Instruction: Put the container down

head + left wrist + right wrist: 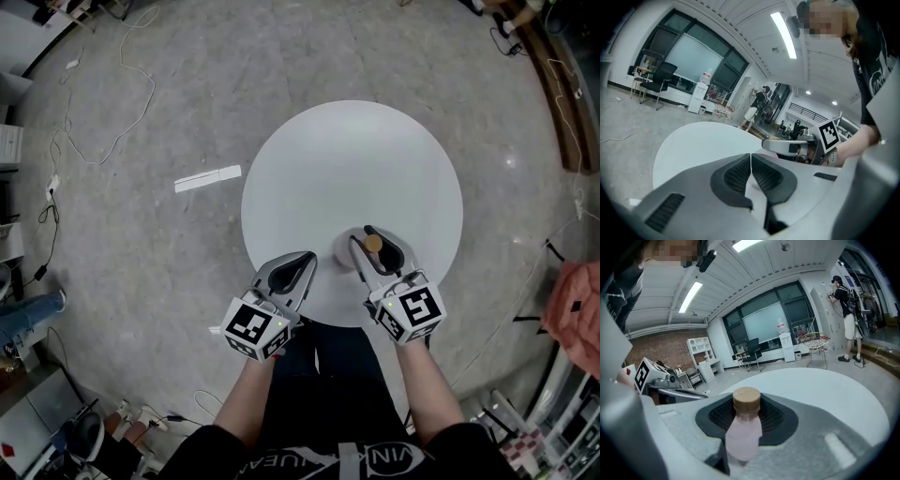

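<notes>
A pale pink bottle (740,434) with a round wooden cap (746,400) stands upright between the dark pads of my right gripper (746,414), which is shut on it. In the head view that gripper (367,242) is over the near part of the round white table (347,159), and the cap (373,244) shows between its fingers. Whether the bottle's base touches the tabletop is hidden. My left gripper (305,260) hovers at the table's near edge, a little to the left. Its jaws (751,158) are shut with nothing between them.
The white table (693,140) stands alone on a grey floor. Loose cables (122,112) and a white strip (207,178) lie on the floor to the left. A person (848,319) stands far off by a wall. Office chairs and shelves line the room's edge.
</notes>
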The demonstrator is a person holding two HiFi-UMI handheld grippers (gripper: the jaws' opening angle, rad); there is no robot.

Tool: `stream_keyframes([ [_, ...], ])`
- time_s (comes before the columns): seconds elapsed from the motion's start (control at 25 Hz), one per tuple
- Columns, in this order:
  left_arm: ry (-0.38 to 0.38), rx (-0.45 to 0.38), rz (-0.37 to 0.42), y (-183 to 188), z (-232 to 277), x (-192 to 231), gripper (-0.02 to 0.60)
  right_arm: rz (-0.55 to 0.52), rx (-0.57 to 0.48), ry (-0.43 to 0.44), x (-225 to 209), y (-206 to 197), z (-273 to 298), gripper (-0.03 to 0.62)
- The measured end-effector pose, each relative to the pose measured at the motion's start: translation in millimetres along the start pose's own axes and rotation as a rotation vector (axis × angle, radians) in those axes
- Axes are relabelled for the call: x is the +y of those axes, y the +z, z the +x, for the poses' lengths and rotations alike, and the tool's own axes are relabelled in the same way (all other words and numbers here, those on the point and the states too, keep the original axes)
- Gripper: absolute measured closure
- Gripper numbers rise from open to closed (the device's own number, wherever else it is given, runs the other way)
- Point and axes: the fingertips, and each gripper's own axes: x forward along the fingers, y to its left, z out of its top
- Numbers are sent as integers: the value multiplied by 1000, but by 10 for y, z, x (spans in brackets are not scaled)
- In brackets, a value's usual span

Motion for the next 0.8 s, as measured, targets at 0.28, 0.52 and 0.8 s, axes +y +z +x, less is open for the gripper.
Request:
stream_keyframes([
  [0.28,-1,9,-8,-36,16,43,566,-57,7,12,42,-8,129,465],
  [0.52,4,15,-17,-68,19,71,566,-109,10,23,64,10,171,465],
  [0.8,2,14,-30,-81,23,101,567,-151,15,30,111,9,209,465],
])
